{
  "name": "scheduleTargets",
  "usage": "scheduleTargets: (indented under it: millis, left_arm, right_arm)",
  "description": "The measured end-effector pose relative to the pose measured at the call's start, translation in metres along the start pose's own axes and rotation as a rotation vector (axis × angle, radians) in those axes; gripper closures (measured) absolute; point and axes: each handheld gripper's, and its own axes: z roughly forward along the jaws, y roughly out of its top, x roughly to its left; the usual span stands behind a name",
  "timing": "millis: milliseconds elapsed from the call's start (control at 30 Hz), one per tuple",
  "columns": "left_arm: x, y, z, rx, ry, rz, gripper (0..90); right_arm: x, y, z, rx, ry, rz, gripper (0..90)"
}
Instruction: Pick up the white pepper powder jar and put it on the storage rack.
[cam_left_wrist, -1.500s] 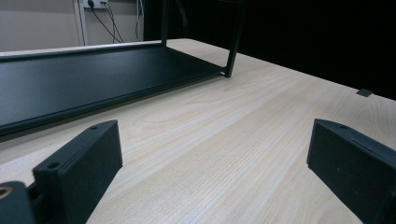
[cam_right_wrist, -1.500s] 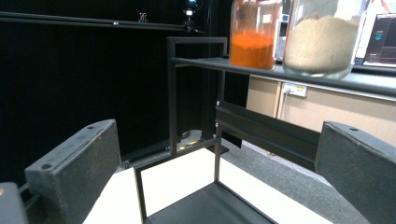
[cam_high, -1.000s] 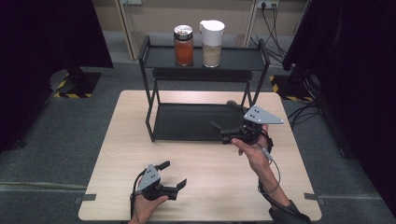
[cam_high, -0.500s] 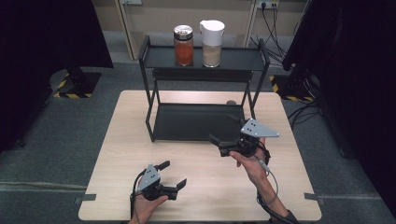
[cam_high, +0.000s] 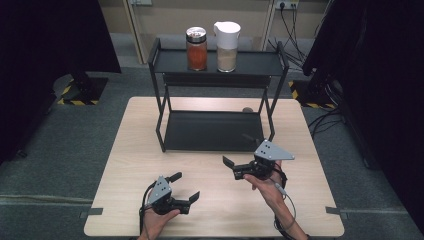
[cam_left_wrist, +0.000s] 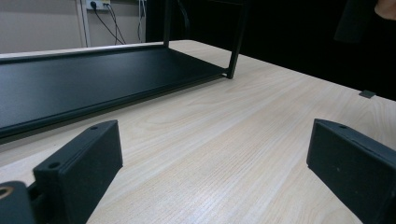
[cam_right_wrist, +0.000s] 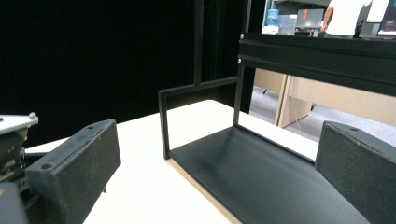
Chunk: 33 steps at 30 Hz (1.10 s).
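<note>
- Two hand-held grippers over a pale wooden worktop, both empty.
- Left hand-held gripper at about 7 o'clock on the worktop, near the front edge, jaws spread wide, nothing between them; bare wood between the jaws in the left gripper view.
- Right hand-held gripper at about 5 o'clock, pointing toward 9 o'clock, jaws likewise wide apart and holding nothing, grey three-cornered plate on top.
- Black two-tier rack at 12 o'clock from both, lower shelf bare, just beyond the right hand-held gripper and well apart from the left one.
- On the rack's top shelf, side by side and upright: jar with orange-red contents and a metal lid, and at its 3 o'clock a white-lidded container with tan contents.
- Lower shelf of the rack ahead of the jaws in both gripper views.
</note>
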Motion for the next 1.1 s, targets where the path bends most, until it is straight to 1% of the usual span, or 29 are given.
scheduleTargets:
  millis: [167,400,533,833,1100]
  left_arm:
    - [0.0,0.0,0.0,0.0,0.001,-0.001,2.8]
    - [0.0,0.0,0.0,0.0,0.002,-0.002,2.8]
    - [0.0,0.0,0.0,-0.001,0.002,-0.001,2.8]
    - [0.0,0.0,0.0,-0.001,0.004,-0.002,2.8]
    - [0.0,0.0,-0.001,-0.003,0.007,-0.001,2.8]
  right_arm:
    - [0.003,-0.011,-0.003,0.005,-0.002,0.007,0.4]
    - [0.005,-0.027,-0.007,0.019,-0.003,0.033,0.4]
    - [0.007,-0.036,-0.01,0.013,-0.007,0.043,0.4]
    - [0.012,-0.053,-0.014,0.014,-0.004,0.048,0.4]
    - [0.016,-0.064,-0.017,0.017,0.002,0.057,0.4]
